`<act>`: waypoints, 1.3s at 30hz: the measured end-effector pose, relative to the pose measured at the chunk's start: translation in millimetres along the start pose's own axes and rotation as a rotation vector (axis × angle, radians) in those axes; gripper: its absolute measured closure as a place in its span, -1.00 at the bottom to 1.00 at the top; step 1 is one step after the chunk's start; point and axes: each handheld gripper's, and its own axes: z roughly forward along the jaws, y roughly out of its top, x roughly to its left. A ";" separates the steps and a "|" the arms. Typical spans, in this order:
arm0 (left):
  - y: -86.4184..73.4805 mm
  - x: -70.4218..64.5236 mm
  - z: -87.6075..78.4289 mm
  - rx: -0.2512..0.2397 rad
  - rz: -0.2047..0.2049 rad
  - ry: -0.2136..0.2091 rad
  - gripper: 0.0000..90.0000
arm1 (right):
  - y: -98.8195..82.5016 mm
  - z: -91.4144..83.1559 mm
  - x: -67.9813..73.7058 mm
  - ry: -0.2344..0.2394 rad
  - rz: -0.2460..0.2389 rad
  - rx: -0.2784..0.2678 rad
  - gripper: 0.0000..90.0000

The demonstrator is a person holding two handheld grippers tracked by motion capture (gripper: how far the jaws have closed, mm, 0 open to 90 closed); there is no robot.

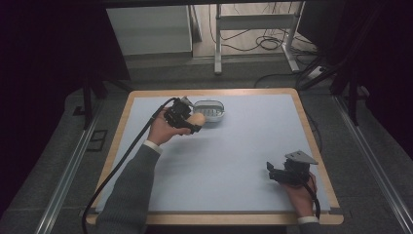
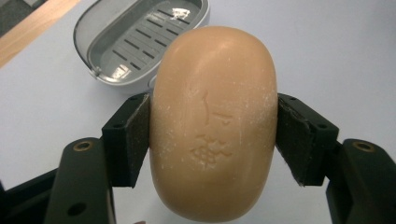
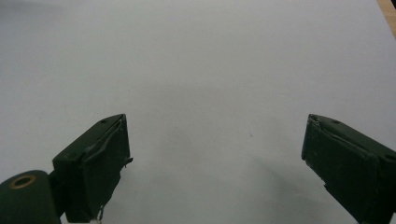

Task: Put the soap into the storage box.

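Note:
A tan oval bar of soap (image 2: 212, 121) with an embossed mark is clamped between the jaws of my left gripper (image 2: 212, 135), which is shut on it. In the high view the left gripper (image 1: 191, 121) holds the soap (image 1: 197, 118) just left of a grey oval soap dish (image 1: 210, 110) with a slotted floor, at the table's far middle. The dish (image 2: 135, 42) lies beyond the soap in the left gripper view. My right gripper (image 1: 273, 171) rests near the front right of the table, and its jaws stand wide open (image 3: 215, 163) over bare surface.
The table has a pale blue-grey top (image 1: 234, 156) with a wooden border (image 1: 311, 136). Beyond the far edge stand a metal desk frame (image 1: 253, 34), loose cables on the floor and a white cabinet (image 1: 151, 29).

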 end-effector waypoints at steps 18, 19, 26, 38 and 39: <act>24.1 1.6 6.4 0.008 0.025 -0.001 -0.28 | 0.1 0.2 -0.5 0.002 0.003 0.001 -0.83; 25.2 2.0 7.2 0.003 0.021 -0.003 -0.28 | 0.1 0.1 -0.7 0.005 0.007 0.002 -0.83; 32.5 4.8 12.8 0.014 0.020 -0.016 -0.28 | 0.1 -0.1 -0.9 0.008 0.008 0.002 -0.83; 48.2 10.4 28.6 0.035 0.045 -0.016 -0.28 | 0.1 -0.2 -1.5 0.009 0.014 0.002 -0.83; 49.7 11.1 30.1 0.039 0.050 -0.011 -0.28 | 0.0 -0.2 -1.4 0.009 0.013 0.003 -0.82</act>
